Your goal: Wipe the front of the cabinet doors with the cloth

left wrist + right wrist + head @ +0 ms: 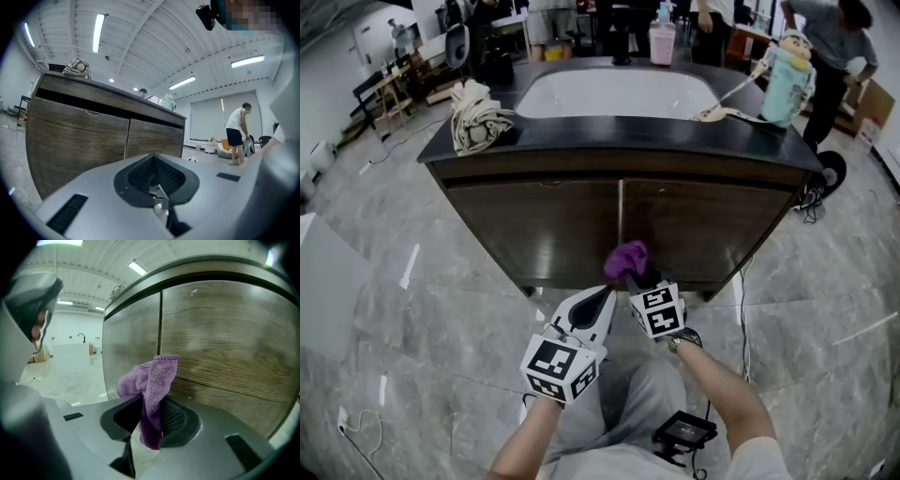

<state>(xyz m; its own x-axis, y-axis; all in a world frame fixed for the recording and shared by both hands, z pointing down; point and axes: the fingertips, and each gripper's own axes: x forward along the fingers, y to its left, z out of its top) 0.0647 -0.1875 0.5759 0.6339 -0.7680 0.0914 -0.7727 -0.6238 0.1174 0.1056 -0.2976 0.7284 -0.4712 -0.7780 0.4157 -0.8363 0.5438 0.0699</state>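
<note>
- The right gripper (pixel 152 420) grasps the purple cloth (pixel 151 376) by one thin fold — drag on a door could pull it free.
- The cloth sits low by the seam (pixel 621 211) between the doors (pixel 546 230); I cannot tell if it touches.
- The wad is small — strips may be missed, or the bare gripper may scrape a door.
- The left gripper (pixel 592 302), clenched and empty, hangs just left; a leftward stroke could knock it.

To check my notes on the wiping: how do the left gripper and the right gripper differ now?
The right gripper is shut on the purple cloth; the left gripper is shut on nothing. The right gripper reaches close to the cabinet doors, near their seam; the left gripper is further back. Both bear a marker cube and face the doors.
</note>
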